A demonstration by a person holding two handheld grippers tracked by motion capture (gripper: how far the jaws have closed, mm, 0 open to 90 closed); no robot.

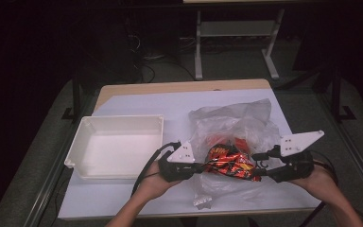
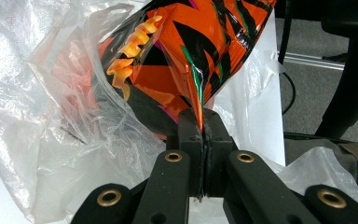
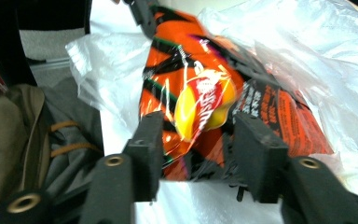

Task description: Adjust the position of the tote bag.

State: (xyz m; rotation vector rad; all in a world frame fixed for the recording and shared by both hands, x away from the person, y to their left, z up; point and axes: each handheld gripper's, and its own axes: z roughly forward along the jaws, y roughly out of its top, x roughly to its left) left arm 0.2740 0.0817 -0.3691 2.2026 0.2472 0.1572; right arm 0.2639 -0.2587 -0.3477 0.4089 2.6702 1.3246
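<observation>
At table's 5 o'clock, crinkly orange-and-black foil snack bag (image 1: 229,163) on clear plastic bag (image 1: 236,125). Left gripper (image 1: 199,167) clamped on bag's edge; right gripper (image 1: 261,171) jaws apart, straddling opposite end. White plastic tray (image 1: 118,144) at 9 o'clock.

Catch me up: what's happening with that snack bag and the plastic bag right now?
A person works with two handheld grippers over a clear plastic bag on the table. The left gripper is shut on the seam of an orange and black snack bag. The right gripper has its jaws open on either side of the bag's other end, not pressing it. The white tray to the left holds nothing.
</observation>
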